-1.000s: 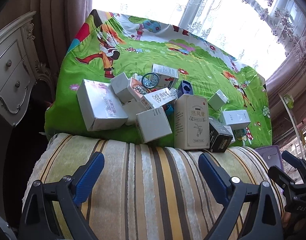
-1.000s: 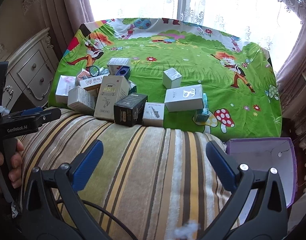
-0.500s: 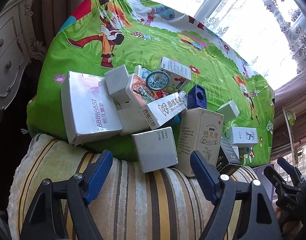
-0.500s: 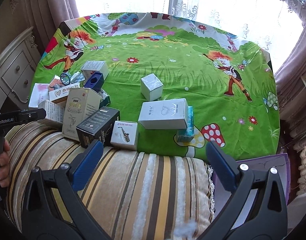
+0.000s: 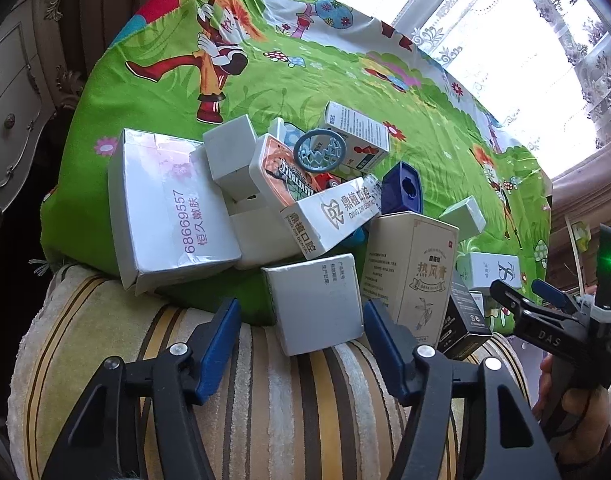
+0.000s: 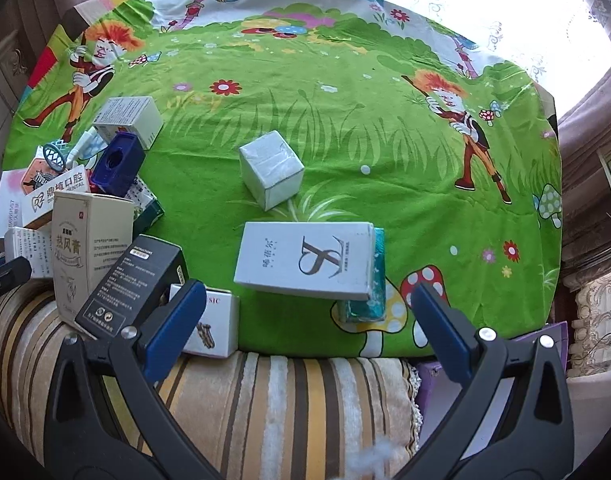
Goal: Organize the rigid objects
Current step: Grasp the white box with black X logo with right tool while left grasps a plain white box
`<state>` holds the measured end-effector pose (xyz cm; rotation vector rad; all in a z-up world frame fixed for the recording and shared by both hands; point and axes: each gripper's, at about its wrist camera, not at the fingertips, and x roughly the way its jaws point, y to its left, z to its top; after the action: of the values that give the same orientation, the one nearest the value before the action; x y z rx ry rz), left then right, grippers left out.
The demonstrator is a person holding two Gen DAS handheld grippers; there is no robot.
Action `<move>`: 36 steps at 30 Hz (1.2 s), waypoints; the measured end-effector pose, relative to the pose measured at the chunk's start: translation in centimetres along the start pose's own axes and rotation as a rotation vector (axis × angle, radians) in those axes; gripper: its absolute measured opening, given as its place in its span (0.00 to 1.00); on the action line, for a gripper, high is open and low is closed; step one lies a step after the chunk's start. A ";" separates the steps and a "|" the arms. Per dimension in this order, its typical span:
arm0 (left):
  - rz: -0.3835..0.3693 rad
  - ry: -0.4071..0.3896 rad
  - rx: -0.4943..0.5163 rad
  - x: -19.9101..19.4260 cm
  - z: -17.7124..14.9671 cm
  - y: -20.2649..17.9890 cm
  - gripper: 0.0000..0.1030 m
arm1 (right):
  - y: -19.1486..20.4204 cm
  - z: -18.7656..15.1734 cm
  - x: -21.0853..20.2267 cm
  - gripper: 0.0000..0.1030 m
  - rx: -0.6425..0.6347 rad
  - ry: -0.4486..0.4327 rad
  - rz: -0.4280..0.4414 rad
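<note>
Left tool (image 5: 301, 324) spread, empty, flanking small white box (image 5: 315, 304) at near edge of green surface (image 5: 265, 92). Right tool (image 6: 305, 304) spread, empty, before flat white box (image 6: 305, 260). Other boxes piled left.
</note>
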<state>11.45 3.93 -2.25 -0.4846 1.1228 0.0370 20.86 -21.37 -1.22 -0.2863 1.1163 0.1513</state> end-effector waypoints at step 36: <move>-0.043 -0.141 0.094 -4.4 -3.2 -2.6 0.44 | -3.1 -1.7 -4.0 0.87 0.159 -0.190 0.060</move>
<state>7.51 1.27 1.40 -0.4156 0.9713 -0.0187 18.43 -24.72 2.10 -0.0941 0.9423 0.1392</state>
